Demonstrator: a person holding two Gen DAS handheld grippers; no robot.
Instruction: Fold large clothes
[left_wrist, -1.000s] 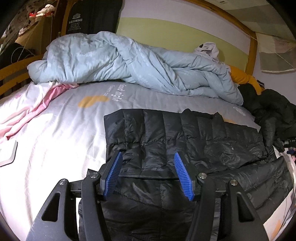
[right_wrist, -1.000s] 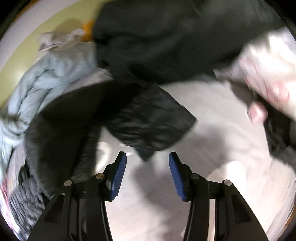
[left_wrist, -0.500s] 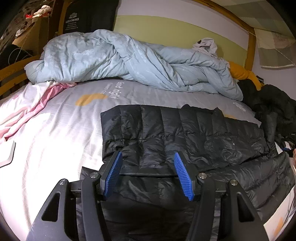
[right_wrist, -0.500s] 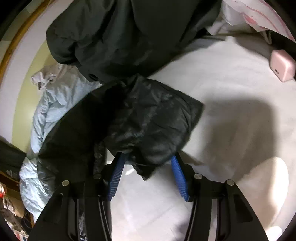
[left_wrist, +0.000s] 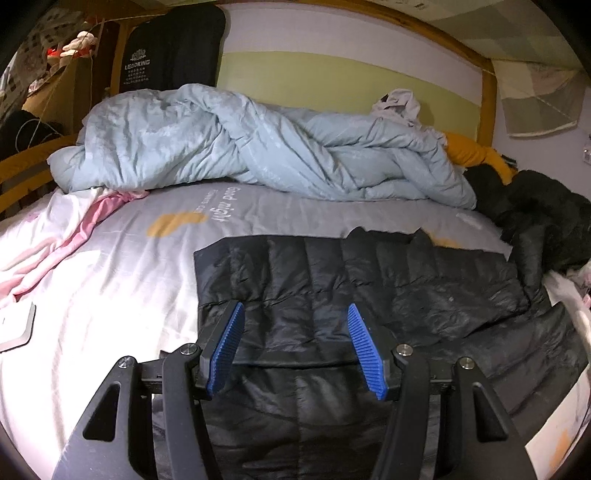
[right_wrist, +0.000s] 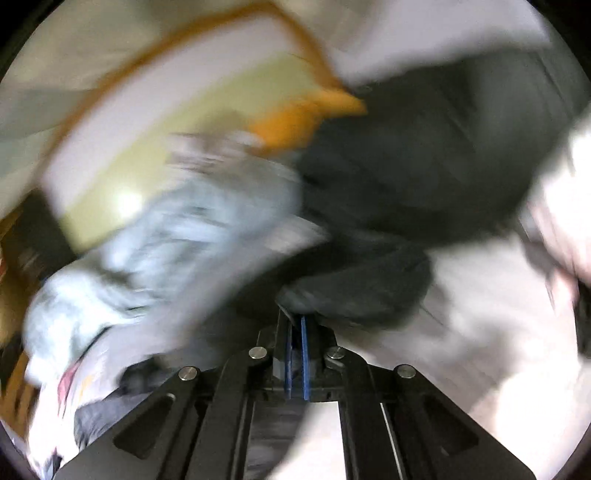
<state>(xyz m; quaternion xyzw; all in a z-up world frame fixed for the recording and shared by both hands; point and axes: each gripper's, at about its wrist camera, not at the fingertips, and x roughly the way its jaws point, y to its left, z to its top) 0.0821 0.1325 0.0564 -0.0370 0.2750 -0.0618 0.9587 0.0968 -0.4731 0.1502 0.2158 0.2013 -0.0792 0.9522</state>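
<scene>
A black puffer jacket (left_wrist: 369, 288) lies spread flat on the bed's grey sheet (left_wrist: 129, 288). My left gripper (left_wrist: 294, 347) hovers just over its near-left part, open, with the fabric lying below the blue pads and not pinched. In the blurred right wrist view, my right gripper (right_wrist: 295, 325) is shut, its blue pads almost touching. A dark fold of the jacket (right_wrist: 362, 291) runs into the pad tips and is lifted off the sheet.
A crumpled light-blue duvet (left_wrist: 240, 147) fills the back of the bed. Dark clothes (left_wrist: 535, 210) and an orange item (left_wrist: 476, 155) are piled at the right. Pink cloth (left_wrist: 74, 236) and a flat white object (left_wrist: 14, 325) lie at the left. A wooden headboard (left_wrist: 487, 92) rises behind.
My right gripper went from open around the jacket's corner to shut on it and swung upward, blurring its view. The left gripper stayed open and almost still.
</scene>
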